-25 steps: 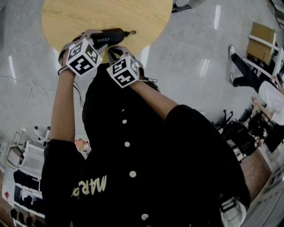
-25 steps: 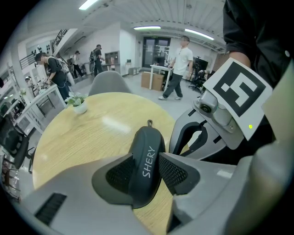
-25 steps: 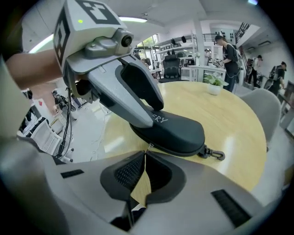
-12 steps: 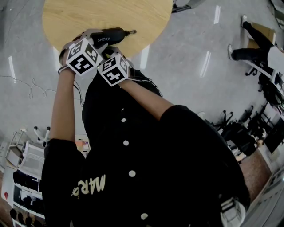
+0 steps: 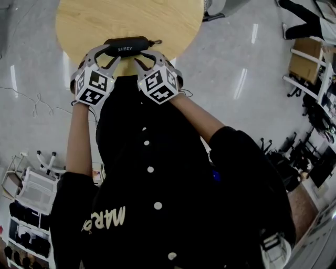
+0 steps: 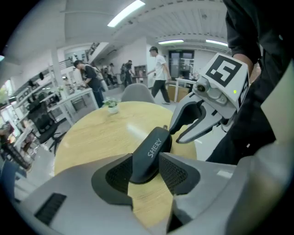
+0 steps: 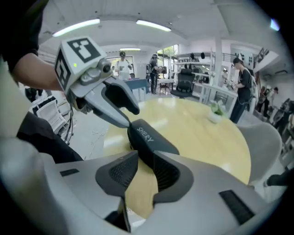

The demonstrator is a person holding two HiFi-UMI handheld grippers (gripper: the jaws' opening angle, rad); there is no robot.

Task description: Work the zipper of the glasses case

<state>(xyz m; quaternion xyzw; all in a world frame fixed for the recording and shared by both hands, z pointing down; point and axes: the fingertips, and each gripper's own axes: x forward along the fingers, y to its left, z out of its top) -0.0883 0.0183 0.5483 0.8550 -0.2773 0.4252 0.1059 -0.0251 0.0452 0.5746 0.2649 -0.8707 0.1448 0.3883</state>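
Clamping the black oval glasses case (image 5: 126,46), your left gripper (image 6: 144,167) holds alone. Your right gripper (image 7: 138,172), jaws just opening, straddles it slack; it could pivot.

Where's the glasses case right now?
In the head view the glasses case is top centre, at the near edge of the round wooden table, its left end between the fingers of the left gripper.

Worktop (image 5: 131,21) viewed steeply from overhead; glasses case (image 5: 127,46), shared by all views, seen close from seemingly opposite ends along left tool (image 6: 146,170), right tool (image 7: 140,172).
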